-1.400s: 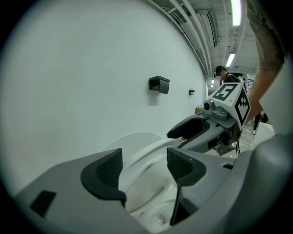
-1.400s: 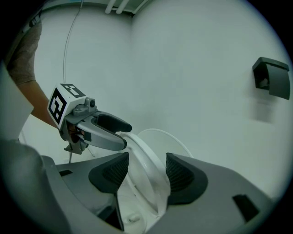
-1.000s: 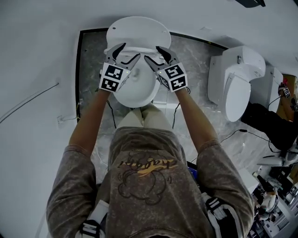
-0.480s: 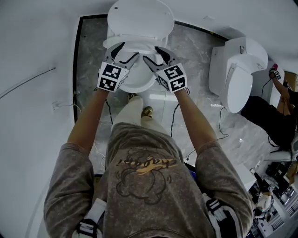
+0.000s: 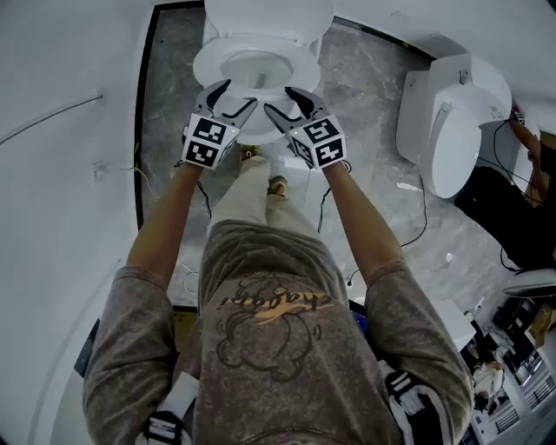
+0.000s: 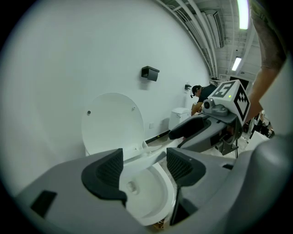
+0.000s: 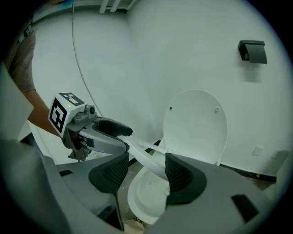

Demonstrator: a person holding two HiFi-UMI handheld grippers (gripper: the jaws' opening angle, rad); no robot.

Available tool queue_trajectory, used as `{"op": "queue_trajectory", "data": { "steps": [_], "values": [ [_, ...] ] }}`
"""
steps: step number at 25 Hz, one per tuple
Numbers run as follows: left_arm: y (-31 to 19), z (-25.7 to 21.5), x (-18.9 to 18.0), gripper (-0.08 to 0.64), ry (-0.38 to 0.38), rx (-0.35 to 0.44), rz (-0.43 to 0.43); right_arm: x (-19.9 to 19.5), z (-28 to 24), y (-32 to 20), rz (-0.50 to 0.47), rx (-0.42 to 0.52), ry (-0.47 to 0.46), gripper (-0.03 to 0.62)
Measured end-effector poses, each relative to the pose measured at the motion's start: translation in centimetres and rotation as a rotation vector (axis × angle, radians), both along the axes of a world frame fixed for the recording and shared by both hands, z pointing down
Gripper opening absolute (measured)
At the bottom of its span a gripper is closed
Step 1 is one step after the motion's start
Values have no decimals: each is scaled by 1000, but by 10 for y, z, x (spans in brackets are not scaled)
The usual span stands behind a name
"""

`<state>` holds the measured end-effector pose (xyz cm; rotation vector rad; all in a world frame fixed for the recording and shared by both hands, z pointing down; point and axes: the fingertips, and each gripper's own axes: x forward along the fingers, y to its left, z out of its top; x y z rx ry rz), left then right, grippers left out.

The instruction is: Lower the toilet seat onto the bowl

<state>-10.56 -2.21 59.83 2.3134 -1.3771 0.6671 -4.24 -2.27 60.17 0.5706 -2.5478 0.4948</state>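
Observation:
The white toilet stands at the top of the head view, its lid (image 5: 265, 13) raised against the wall. The seat ring (image 5: 304, 61) lies low over the bowl. In the gripper views the seat (image 7: 144, 157) still slants a little above the bowl (image 7: 146, 196). My left gripper (image 5: 236, 96) and right gripper (image 5: 280, 98) are side by side at the seat's front rim, both open. The rim (image 6: 144, 157) passes between the left gripper's (image 6: 145, 168) spread jaws, and likewise through the right gripper (image 7: 144, 172). Neither pair of pads visibly clamps it.
A second toilet (image 5: 452, 122) stands to the right with cables (image 5: 417, 235) on the marble floor near it. Another person (image 5: 512, 217) crouches at the far right. A black box (image 7: 252, 51) is mounted on the wall above the lid. My legs (image 5: 261, 191) are just before the bowl.
The seat has swung down from a raised tilt to low over the bowl. Both grippers came down and toward me with its front rim, jaws unchanged.

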Motion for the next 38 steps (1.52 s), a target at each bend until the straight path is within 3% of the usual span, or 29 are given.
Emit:
{"op": "queue_trajectory", "data": {
  "steps": [10, 26, 38],
  "values": [
    [56, 61, 2, 291, 24, -118, 5, 1, 56, 50, 2, -144, 3, 256],
    [126, 209, 13, 291, 42, -380, 3, 5, 200, 113, -18, -355, 124, 256],
    [138, 313, 14, 291, 70, -468, -36, 4, 303, 124, -11, -418, 189, 256]
  ]
}}
